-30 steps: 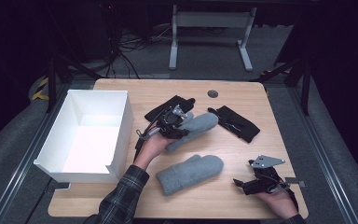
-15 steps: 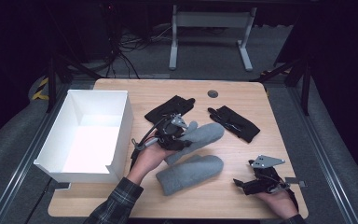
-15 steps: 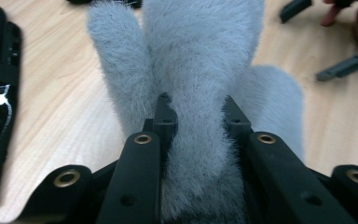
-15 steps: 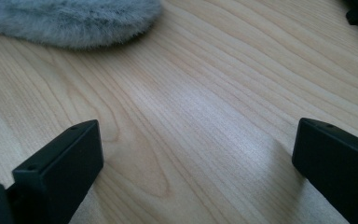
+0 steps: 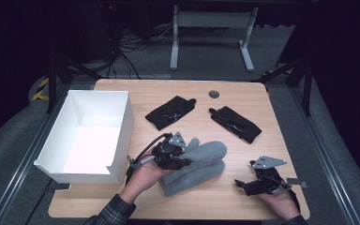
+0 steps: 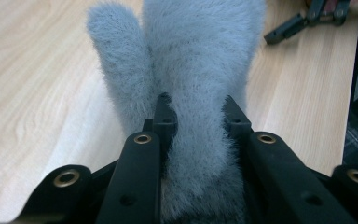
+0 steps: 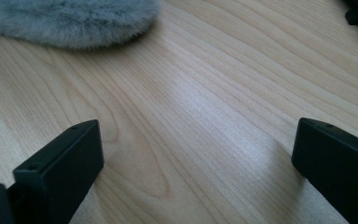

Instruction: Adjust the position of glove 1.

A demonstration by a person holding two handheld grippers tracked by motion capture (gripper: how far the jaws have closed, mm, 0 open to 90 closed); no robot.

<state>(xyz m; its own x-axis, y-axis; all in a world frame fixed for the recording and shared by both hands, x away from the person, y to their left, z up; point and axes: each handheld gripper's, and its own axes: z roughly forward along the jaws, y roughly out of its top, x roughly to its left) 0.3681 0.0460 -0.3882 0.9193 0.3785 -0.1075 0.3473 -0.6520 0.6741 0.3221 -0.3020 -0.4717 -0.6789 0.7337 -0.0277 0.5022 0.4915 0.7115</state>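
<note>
Now the left gripper (image 5: 177, 158) has its jaws pinched partway in on the cuff end of a fluffy grey mitten (image 6: 200, 65), the pile bulging between them in the left gripper view. That mitten sits directly on top of a second grey mitten (image 5: 187, 180), and the stacked pair lies just to the right of the white box (image 5: 120, 123), near its front corner. What the coming move hinges on is this: the held mitten's long axis runs away from the box, cuff nearest it and fingertips pointing off to the right and slightly toward the far edge, thumb lobe on the far side. The box is on the cuff side, so the left hand is much the nearer one to it.

The right gripper (image 5: 255, 183) rests well to the right of the box, past the mittens' tips, jaws spread wide with bare wood between them — it holds nothing. Two black gloves (image 5: 171, 112) (image 5: 236, 123) lie farther from the person, apart from each other.

Hard to judge — whether the jaws have caught the top mitten alone or the lower one too, since the gripper and hand cover both cuffs. The box's near inside wall is also hidden.
</note>
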